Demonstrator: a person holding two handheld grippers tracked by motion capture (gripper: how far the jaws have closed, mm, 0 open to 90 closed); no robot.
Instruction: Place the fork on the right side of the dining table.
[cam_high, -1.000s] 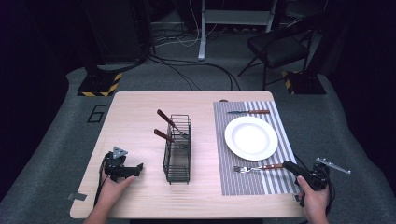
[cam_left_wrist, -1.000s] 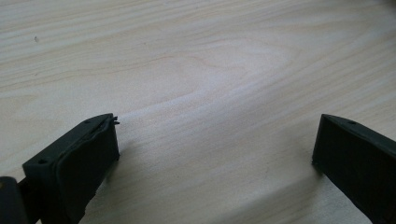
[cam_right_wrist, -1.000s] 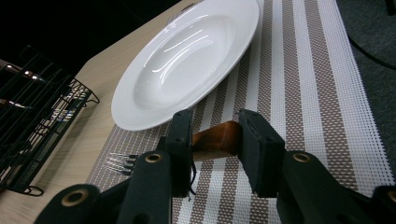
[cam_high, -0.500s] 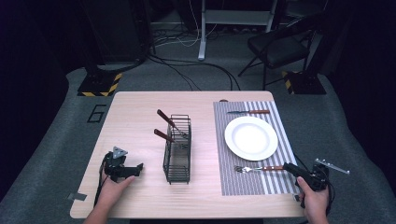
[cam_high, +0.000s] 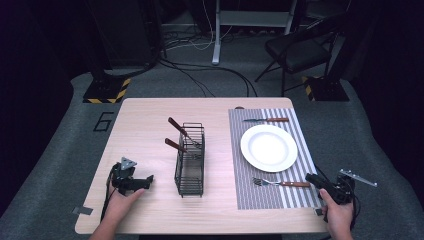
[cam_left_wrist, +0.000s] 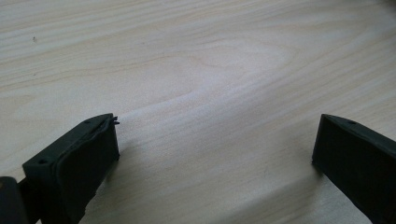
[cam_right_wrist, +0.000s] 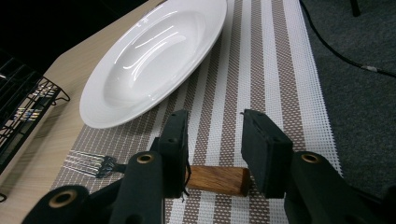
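A dark room with grey carpeted floor (cam_high: 60, 150) surrounds the pale wooden worktop (cam_high: 145, 125). At four o'clock, on the brown-and-white striped placemat (cam_high: 295, 125), the wooden-handled fork (cam_high: 280, 183) lies between the right gripper (cam_high: 312, 178)'s just-loosened fingers (cam_right_wrist: 266, 149). Left gripper (cam_left_wrist: 215, 154)'s fingers gape wide, empty.

Bare table (cam_high: 150, 130) on left – wire rack (cam_high: 190, 159) mid, plate (cam_high: 268, 148) on right block.

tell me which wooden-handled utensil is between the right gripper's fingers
The fork lying on the placemat's near edge; the knife lies beyond the plate, two more stand in the rack.
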